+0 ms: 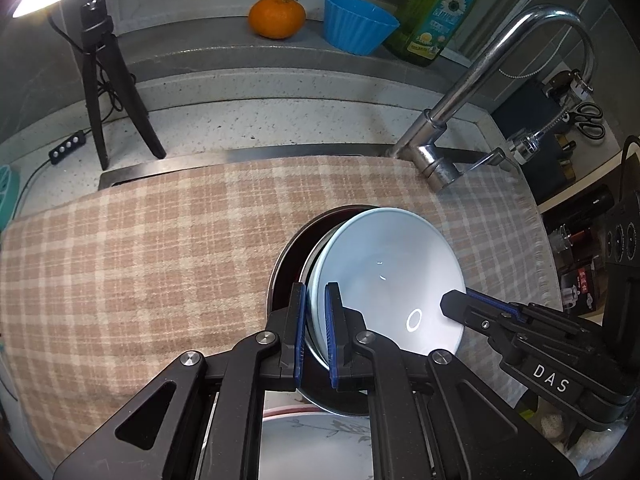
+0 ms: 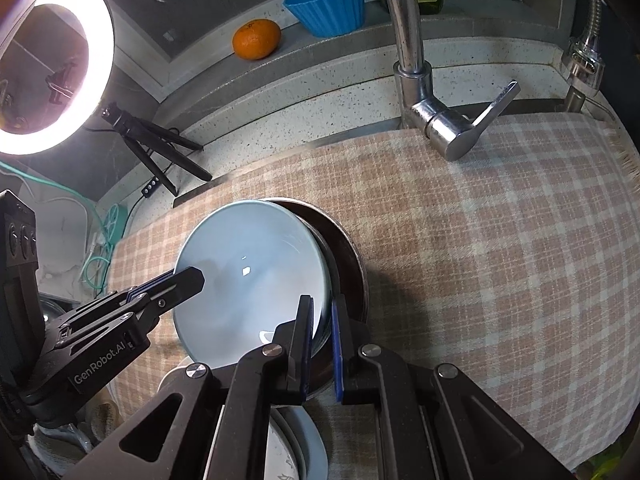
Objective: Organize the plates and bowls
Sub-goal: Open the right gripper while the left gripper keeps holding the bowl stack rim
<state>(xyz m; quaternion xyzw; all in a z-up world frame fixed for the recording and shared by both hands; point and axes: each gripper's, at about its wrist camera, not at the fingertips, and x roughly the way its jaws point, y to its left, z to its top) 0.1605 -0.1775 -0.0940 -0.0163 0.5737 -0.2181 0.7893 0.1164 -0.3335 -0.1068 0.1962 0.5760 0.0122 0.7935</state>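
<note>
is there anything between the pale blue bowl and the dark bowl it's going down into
Nothing visible. Both grippers, left and right, clamp opposite rims of the pale blue bowl, tilted over the open dark bowl.

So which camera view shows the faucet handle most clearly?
The right wrist view: the faucet handle appears whole and close, above the checked cloth. In the left wrist view it is small and off to the side.

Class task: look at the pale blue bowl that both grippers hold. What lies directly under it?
Under the pale blue bowl sits a dark round dish, its rim showing along one side, on the checked cloth. The bowl covers the dish's inside.
</note>
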